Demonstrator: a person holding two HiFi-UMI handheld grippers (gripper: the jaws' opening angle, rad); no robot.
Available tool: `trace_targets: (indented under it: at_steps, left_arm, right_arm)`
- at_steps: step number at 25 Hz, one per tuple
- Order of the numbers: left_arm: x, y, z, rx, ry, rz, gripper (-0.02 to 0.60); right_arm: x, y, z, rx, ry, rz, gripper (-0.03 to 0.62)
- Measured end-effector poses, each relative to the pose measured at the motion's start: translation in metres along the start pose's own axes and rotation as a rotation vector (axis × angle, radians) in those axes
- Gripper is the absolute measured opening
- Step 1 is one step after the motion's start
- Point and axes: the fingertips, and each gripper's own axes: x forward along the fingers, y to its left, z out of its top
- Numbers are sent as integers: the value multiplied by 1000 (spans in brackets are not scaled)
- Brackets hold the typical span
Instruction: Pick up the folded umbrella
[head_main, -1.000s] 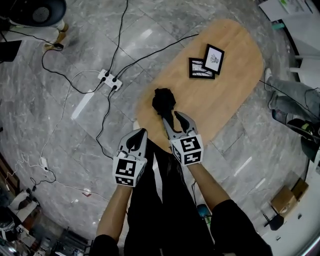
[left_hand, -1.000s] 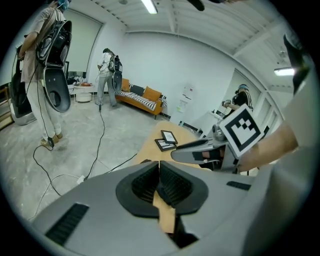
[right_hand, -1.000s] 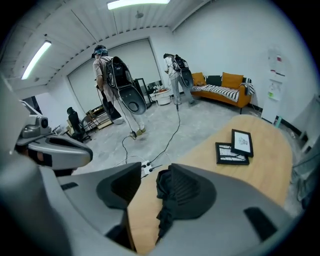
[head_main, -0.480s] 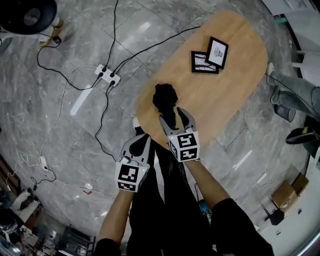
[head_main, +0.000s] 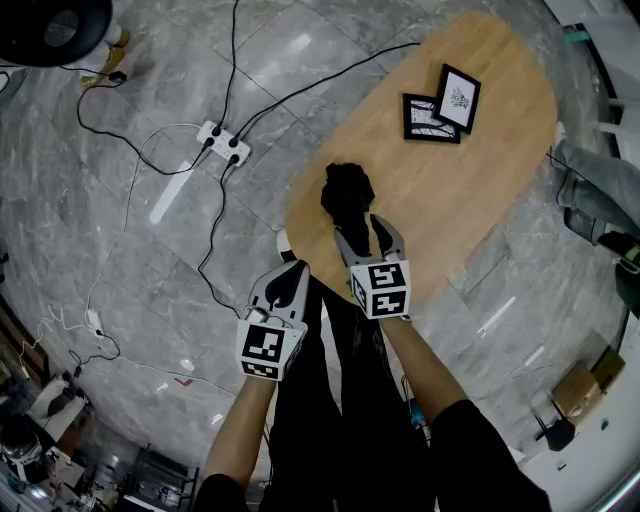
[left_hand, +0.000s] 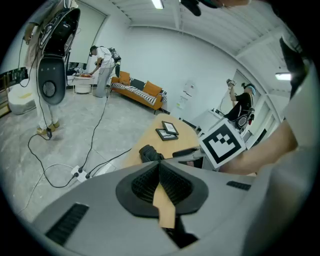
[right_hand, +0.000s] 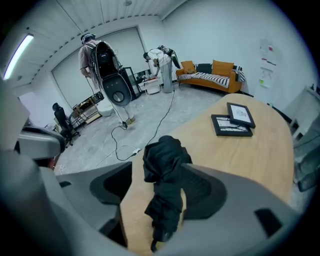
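The folded black umbrella (head_main: 347, 193) lies on the near end of the oval wooden table (head_main: 480, 180), its bunched canopy pointing away from me. My right gripper (head_main: 362, 229) reaches down over its near end. In the right gripper view the umbrella (right_hand: 162, 165) lies lengthwise between the two jaws of that gripper (right_hand: 157, 200), which are opening, and the left pad stands clear of the fabric. Beside the table's near edge, over the floor, my left gripper (head_main: 287, 277) hangs shut with nothing in it. From the left gripper (left_hand: 160, 175) I see the umbrella (left_hand: 148, 152) ahead.
Two black picture frames (head_main: 440, 105) lie on the far half of the table. A white power strip (head_main: 224, 142) and several cables run over the grey floor to the left. Someone's legs (head_main: 590, 195) show at the right edge.
Both grippers have come down toward the table. The right gripper's jaws have spread wider around the umbrella's near end. The umbrella has not moved.
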Motion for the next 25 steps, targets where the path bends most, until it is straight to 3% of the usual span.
trace_targets:
  at_steps: [25]
  left_arm:
    - [25,32,-53,-19,29,0,17]
  right_arm:
    - [49,-16,-61,12,128,-55,293]
